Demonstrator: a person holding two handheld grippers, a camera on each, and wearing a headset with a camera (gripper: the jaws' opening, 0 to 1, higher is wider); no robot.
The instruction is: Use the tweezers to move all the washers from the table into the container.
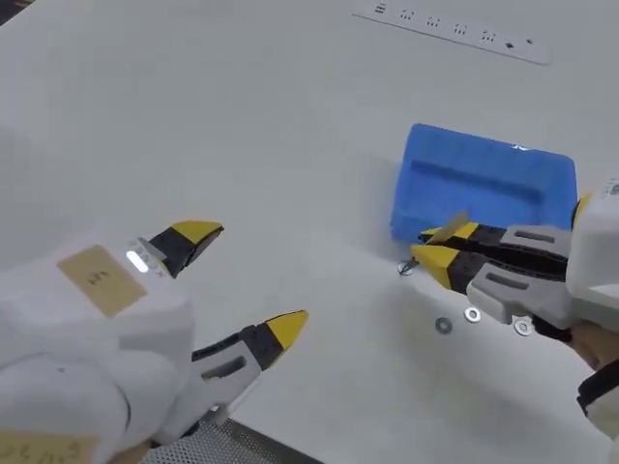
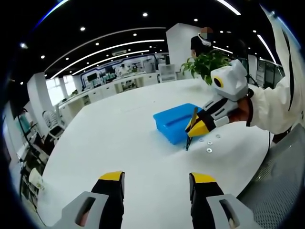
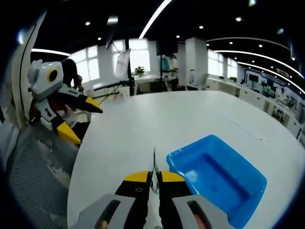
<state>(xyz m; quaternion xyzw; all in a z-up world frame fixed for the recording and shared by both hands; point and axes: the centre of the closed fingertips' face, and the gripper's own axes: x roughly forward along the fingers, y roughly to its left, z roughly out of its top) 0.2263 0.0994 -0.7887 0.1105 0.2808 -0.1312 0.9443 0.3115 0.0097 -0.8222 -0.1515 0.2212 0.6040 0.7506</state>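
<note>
A blue container (image 1: 484,184) stands on the white table (image 1: 242,126). Several small metal washers (image 1: 472,314) lie in front of it. My right gripper (image 1: 432,246) is shut on thin tweezers (image 1: 414,261), whose tip points down at a washer (image 1: 406,269) by the container's near corner. In the right gripper view the tweezers (image 3: 155,164) stick out between the shut jaws, left of the container (image 3: 217,183). My left gripper (image 1: 242,280) is open and holds nothing, well to the left. In the left gripper view the right gripper (image 2: 198,126) and tweezers (image 2: 189,136) are beside the container (image 2: 176,121).
A white power strip (image 1: 455,29) lies at the table's far side. A grey mesh surface (image 1: 193,445) borders the table's near edge. In the left gripper view a potted plant (image 2: 209,62) stands behind, with a person's white sleeve (image 2: 276,100) at the right.
</note>
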